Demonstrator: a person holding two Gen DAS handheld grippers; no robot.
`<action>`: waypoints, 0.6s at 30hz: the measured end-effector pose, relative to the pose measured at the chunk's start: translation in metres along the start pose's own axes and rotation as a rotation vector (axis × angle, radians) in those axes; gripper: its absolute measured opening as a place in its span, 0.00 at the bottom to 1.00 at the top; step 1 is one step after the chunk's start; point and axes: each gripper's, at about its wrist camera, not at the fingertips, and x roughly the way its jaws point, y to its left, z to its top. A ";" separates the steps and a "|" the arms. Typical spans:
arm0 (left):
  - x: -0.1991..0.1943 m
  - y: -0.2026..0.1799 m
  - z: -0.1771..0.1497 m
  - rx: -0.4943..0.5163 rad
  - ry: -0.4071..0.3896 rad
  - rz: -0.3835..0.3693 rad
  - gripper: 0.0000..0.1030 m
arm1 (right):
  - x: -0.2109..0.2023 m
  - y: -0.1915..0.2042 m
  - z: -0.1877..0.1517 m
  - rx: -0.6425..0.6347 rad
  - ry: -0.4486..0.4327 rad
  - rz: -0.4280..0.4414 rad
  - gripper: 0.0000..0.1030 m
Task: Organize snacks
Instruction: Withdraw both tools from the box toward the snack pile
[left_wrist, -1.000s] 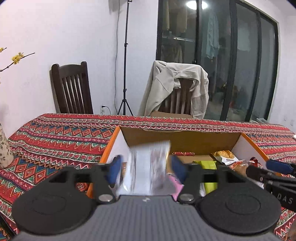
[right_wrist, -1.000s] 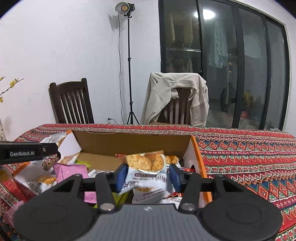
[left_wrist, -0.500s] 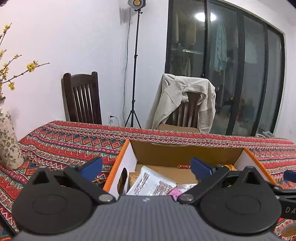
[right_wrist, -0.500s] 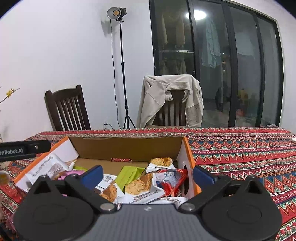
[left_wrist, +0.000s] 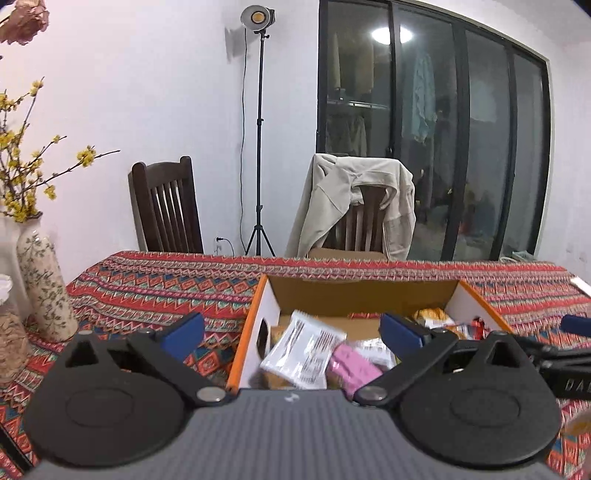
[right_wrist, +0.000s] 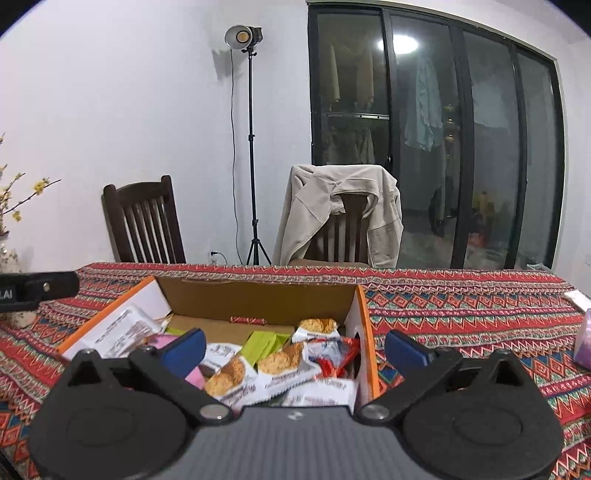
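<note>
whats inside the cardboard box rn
The cardboard box holds loose snack packets: a white wrapper, a pink pack, green packs and cookie packets. Anything under the pile is covered.

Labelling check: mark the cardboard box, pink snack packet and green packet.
cardboard box (left_wrist: 364, 291), left wrist view, inner back wall
pink snack packet (left_wrist: 351, 365), left wrist view, top face
green packet (right_wrist: 264, 343), right wrist view, middle

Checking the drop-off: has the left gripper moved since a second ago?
Yes. The left gripper has pulled back and up from the cardboard box, which now sits lower in its view.
</note>
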 end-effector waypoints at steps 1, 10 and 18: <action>-0.004 0.001 -0.004 0.002 0.004 -0.001 1.00 | -0.004 -0.001 -0.002 0.002 0.003 0.001 1.00; -0.034 0.019 -0.039 -0.001 0.045 -0.010 1.00 | -0.040 -0.003 -0.034 -0.001 0.043 0.022 1.00; -0.048 0.038 -0.076 -0.009 0.082 -0.012 1.00 | -0.062 -0.005 -0.068 0.001 0.097 0.066 1.00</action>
